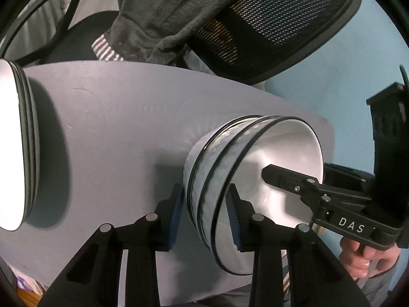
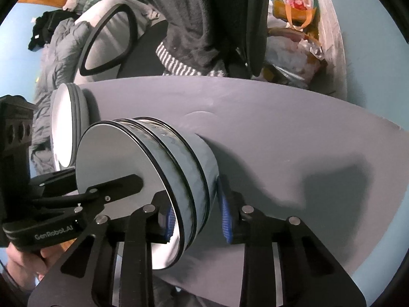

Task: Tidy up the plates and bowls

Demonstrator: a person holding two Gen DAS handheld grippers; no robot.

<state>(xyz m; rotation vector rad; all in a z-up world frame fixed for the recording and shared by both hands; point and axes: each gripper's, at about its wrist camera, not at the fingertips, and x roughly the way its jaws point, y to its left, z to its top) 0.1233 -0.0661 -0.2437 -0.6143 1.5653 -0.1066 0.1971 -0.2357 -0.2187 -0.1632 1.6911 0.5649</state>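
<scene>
A grey, matte table point(image 1: 107, 133) with a slightly dimpled top stands in a room with pale blue walls. Behind it sits a black office chair point(image 1: 276, 25) with a mesh back, and a dark fleecy garment point(image 1: 163, 12) with a striped cuff hangs over it. In the right wrist view, clutter of bags point(image 2: 294, 25) and bedding fills the background.

Two stacks of white, glossy crockery with thin black rims stand on the table. Near its front edge is a stack of bowls point(image 1: 230, 168); three rims can be counted, and the outer walls are faintly faceted. Further off, toward the left side, lies a stack of plates point(image 2: 69, 128), round and shallow, about three of them.

The left gripper point(image 1: 204, 217) straddles the bowl stack's rim on its side, one blue ribbed pad outside the wall and one inside; whether the pads press cannot be told. The right gripper point(image 2: 196, 217) straddles the opposite side of the same stack in the same way, and its grip cannot be told either. A hand point(image 1: 365, 258) holds the right gripper's handle.
</scene>
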